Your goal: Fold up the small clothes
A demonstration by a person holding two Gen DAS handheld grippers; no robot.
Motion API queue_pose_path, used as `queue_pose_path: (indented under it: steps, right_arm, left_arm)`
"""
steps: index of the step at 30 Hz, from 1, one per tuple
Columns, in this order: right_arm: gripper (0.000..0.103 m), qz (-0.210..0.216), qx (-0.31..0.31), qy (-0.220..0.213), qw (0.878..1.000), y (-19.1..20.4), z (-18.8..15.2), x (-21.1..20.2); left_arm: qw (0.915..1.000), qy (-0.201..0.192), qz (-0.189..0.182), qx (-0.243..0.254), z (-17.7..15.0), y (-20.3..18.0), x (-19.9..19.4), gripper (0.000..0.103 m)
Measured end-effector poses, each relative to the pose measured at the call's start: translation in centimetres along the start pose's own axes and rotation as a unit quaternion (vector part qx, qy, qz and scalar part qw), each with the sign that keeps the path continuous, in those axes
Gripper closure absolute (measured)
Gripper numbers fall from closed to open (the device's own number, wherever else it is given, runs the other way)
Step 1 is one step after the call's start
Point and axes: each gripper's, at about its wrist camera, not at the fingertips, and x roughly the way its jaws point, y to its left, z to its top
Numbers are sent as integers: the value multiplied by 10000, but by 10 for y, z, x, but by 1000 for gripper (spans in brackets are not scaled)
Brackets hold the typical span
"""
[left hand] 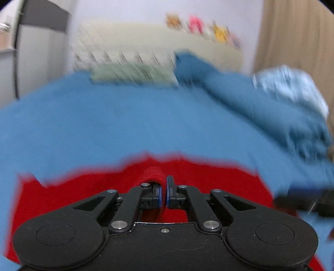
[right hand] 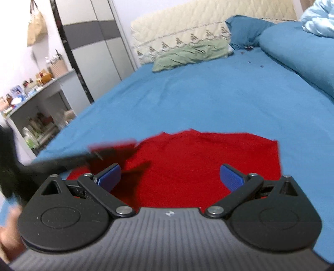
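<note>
A small red garment [right hand: 198,164] lies spread on the blue bed sheet [right hand: 208,100]. In the left wrist view my left gripper [left hand: 163,187] is shut on a bunched fold of the red garment [left hand: 154,174], with more of it below and around the fingers. That view is blurred by motion. My right gripper [right hand: 170,177] is open and empty, hovering over the near part of the garment, its blue pads [right hand: 231,179] wide apart. The left gripper [right hand: 68,160] shows as a dark blur at the garment's left edge.
A green garment [right hand: 192,55] lies crumpled by the cream headboard [right hand: 177,31]. A blue pillow [right hand: 246,31] and a folded blue duvet [right hand: 296,54] lie on the right, with a light blue cloth [right hand: 319,18] on top. Shelves with clutter [right hand: 35,116] stand left of the bed.
</note>
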Motion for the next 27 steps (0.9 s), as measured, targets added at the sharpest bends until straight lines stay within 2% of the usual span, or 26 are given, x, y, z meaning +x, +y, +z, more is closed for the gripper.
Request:
queue_pose_path:
  steps: [3,6,7,8,9,10,12,13,14,16,19,21,23,25,27]
  right_arm:
    - [0,-14,1,150,9999,-12,-7,0]
    - [0,0,11,191,9998,-19,-10,3]
    - [0,13,33,182,9998,-21,-11,3]
    - [0,31,58,158,9999,-22,-10,3]
    - [0,54,87,109,9999,-22,-9,2]
    - [0,68,101,72,9999,-22,-7,1]
    - [0,98,82,25,9999,-18,-2,-1]
    - [0,125,50,45,9999,-14,2,1]
    - [0,156,-7,105,9998,-9,3,4]
    - [0,189,-199,303,9992,4,0,13]
    - [0,180,-639,574,9961,31,-12,31]
    - [0,187,-989,676,9926,52,-21,44]
    - [0,136,-1484,747,9860,74,-29,59]
    - [0,-187,-2323,761,9695,100,-39,77]
    - [1,-564,-3164,784,9437,122,-52,95]
  left_arm:
    - [9988,438,-29,214,-32,-17,26,99]
    - [9981,530,-45,310,-39,-22,29,95]
    - [9981,524,-59,304,-37,-19,24,82]
    - [9982,517,-92,278,-31,-18,18,58]
    - [9984,494,-113,233,-26,-13,10,46]
    - [9989,405,-110,189,-21,-8,-5,30]
    - [9995,209,35,217,-13,11,-33,20]
    - [9993,103,233,275,-11,20,-49,8]
    - [9984,3,461,319,-12,29,-60,3]
    - [9955,-105,868,377,-20,50,-78,3]
    - [9901,161,1344,362,-37,83,-77,3]
    - [9865,455,1525,392,-42,97,-64,3]
    - [9865,583,1501,288,-46,109,-57,4]
    - [9871,708,1435,79,-51,121,-52,4]
    - [9872,848,1325,-245,-59,132,-46,4]
